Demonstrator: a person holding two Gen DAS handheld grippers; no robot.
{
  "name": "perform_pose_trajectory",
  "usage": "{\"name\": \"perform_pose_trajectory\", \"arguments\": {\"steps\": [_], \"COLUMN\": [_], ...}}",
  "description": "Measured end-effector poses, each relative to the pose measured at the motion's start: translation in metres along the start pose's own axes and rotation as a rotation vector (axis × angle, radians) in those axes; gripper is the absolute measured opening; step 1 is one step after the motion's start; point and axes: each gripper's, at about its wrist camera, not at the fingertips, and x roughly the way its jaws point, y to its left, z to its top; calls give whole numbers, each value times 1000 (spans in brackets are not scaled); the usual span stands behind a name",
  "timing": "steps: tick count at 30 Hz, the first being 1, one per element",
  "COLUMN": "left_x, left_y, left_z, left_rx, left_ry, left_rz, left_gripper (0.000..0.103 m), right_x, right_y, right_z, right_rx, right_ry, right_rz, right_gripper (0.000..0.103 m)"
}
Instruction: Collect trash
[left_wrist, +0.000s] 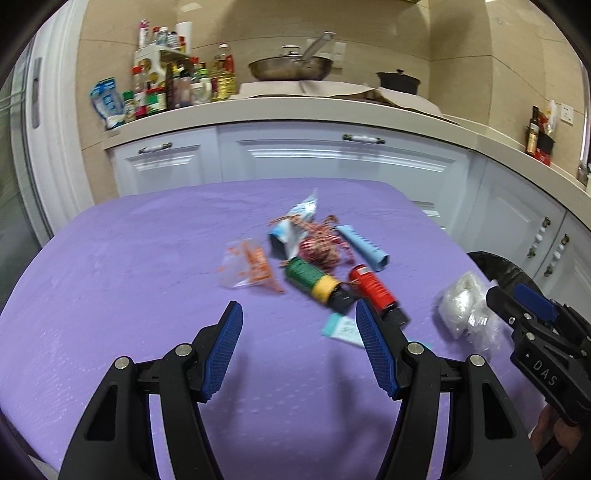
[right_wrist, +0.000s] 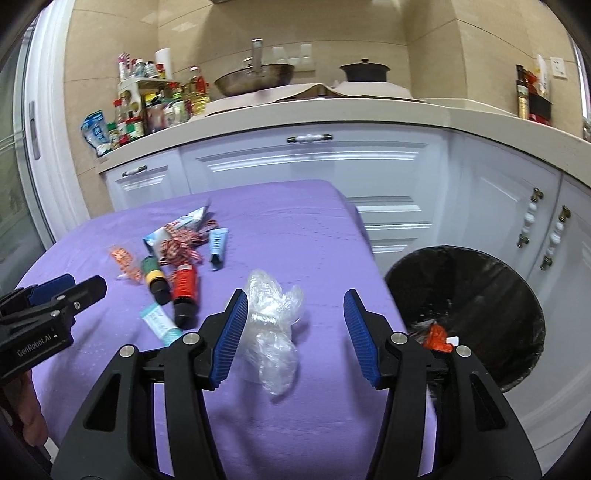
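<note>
now both claws gape wide, gripping nothing: the right claw (right_wrist: 295, 332) hovers over a crumpled clear plastic bag (right_wrist: 275, 328), the left claw (left_wrist: 299, 347) hovers near the red tube (left_wrist: 373, 290) on the purple table (left_wrist: 129, 266).

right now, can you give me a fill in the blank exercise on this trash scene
1. The table is covered with a cloth of the colour ____.
2. The crumpled clear plastic bag lies nearest the ____ gripper, whose jaws stand open.
3. The bin beside the table is lined with a bag of the colour ____.
4. Next to the red tube lies a tube that is green with a ____ band.

Missing words: purple; right; black; yellow
</note>
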Motion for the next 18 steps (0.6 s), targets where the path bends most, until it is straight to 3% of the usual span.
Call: {"name": "perform_pose_trajectory", "arguments": {"steps": [8,15,18], "left_x": [-2,-4,-3], "left_y": [19,14,10], "left_z": [-8,-12,-13], "left_rx": [-47,-41,-40], "left_ry": [14,15,21], "left_rz": [-12,-41,-50], "left_gripper": [63,63,63], "right_x": [8,15,20], "right_y": [22,23,22], "right_z": [1,-1,-4], "right_rx": [-30,-35,-39], "right_ry": [36,69,91], "right_rz": [14,-7,-15], "right_gripper": [54,54,45]}}
